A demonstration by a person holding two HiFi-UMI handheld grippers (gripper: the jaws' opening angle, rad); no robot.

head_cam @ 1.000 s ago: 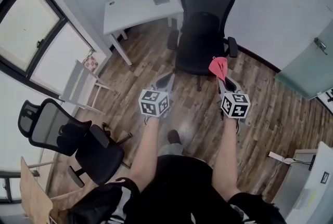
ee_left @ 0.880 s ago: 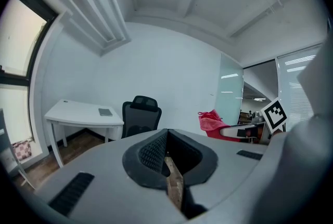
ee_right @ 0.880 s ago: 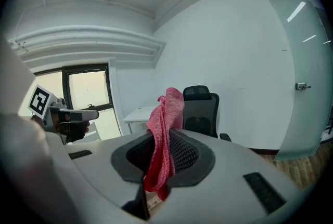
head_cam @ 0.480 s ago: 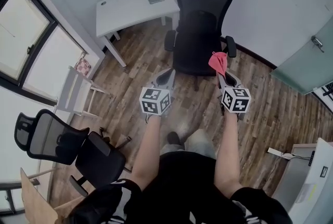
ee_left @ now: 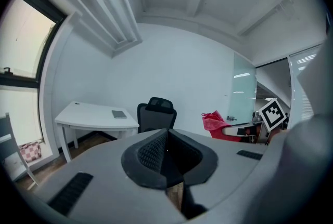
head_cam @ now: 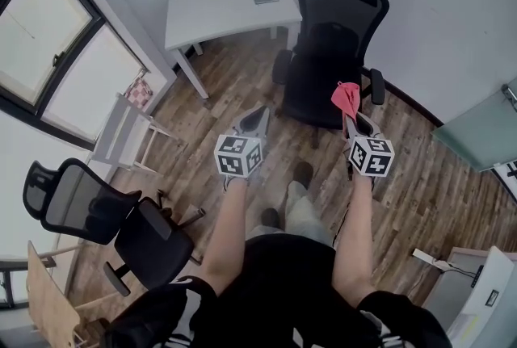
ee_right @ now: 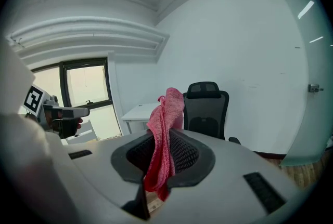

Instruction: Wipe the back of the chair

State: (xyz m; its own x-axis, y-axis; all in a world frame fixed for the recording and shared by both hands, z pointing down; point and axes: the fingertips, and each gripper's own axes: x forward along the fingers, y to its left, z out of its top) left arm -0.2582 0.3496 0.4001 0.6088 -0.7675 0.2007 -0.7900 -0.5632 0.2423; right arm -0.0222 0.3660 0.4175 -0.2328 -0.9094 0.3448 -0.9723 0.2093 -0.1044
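Pinching a pink cloth (ee_right: 165,114) in the right gripper (ee_right: 161,158), jaws clamped on its lower fold, which leaves the free end standing past the tips as a wiping face. Carries the left gripper (ee_left: 166,153) alongside, jaws pressed together on nothing, probably spare for steadying. Faces the black chair (head_cam: 335,48), well apart ahead by the wall, seat side toward the cloth; probably calls for turning it or stepping round to reach the back. Leaves the white desk (head_cam: 214,11) just beside the chair untouched.

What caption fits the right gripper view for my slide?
Right hand-held gripper shut on a pink cloth, with the black office chair straight ahead.
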